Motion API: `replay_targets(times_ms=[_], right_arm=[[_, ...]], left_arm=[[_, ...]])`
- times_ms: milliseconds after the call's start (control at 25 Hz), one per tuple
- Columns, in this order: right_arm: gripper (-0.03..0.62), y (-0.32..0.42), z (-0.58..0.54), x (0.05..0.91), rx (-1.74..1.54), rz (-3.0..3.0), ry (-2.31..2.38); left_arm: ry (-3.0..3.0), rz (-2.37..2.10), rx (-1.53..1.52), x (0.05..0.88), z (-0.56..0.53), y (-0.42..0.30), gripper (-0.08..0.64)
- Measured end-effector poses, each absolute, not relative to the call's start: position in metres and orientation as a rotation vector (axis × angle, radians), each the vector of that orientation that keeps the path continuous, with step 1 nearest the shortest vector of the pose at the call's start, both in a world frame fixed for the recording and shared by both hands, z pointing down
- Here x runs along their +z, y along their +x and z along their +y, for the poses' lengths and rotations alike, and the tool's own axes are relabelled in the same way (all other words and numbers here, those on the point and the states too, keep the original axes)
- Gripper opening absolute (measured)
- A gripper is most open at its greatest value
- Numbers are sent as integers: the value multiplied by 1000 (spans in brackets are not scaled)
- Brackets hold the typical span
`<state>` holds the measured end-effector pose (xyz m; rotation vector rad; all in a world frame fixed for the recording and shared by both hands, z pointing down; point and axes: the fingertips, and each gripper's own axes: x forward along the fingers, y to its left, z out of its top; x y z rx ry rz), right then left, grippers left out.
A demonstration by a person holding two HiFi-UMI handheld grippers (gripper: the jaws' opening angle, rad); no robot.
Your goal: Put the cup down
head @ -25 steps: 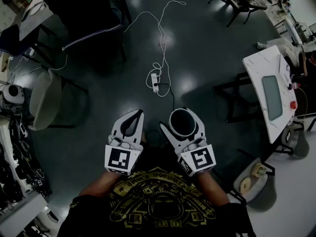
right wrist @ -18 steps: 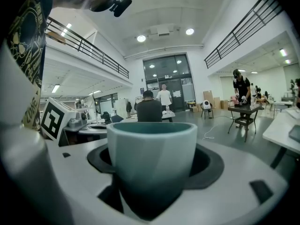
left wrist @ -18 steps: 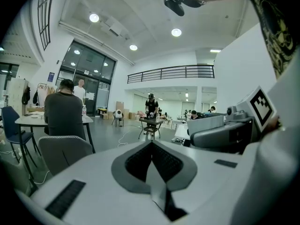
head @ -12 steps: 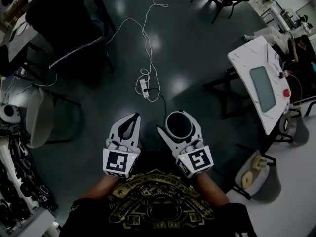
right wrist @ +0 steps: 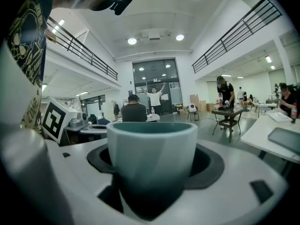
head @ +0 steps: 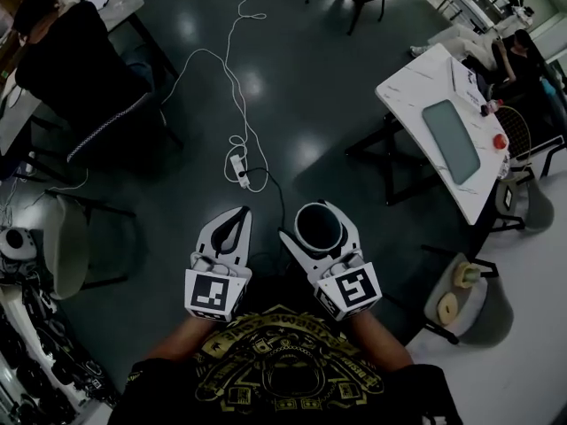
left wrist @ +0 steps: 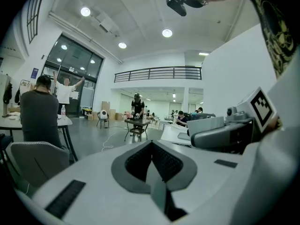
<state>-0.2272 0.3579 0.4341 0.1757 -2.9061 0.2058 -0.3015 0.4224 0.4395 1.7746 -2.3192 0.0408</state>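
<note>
Cup (head: 319, 228) in right tongs (head: 321, 214), power strip (head: 239, 168) ahead, table (head: 412, 91) right.

- Head view: dim and underexposed. The dark glossy floor (head: 354, 87) shows pale glare patches from 11 to 12 o'clock. The white table (head: 416, 87) at 2 o'clock is the brightest area.
- Straight lines in that view bow toward the edges.
- Left gripper view: bright, evenly lit by round ceiling lamps (left wrist: 167, 33) at 12 o'clock, with the corners falling to black.
- Right gripper view: equally bright, with lamps from 12 to 1 o'clock. The cup (right wrist: 152, 146), close to the lens, is slightly soft and shadowed in its lower half. The railings (right wrist: 234, 29) curve strongly.
</note>
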Motion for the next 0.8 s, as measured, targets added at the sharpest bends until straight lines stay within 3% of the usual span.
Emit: replay_targets(times_ms=[800], right_arm=[[373, -180, 249, 427, 318, -2951, 389]], left_arm=[[1924, -2203, 125, 429, 304, -268, 11]])
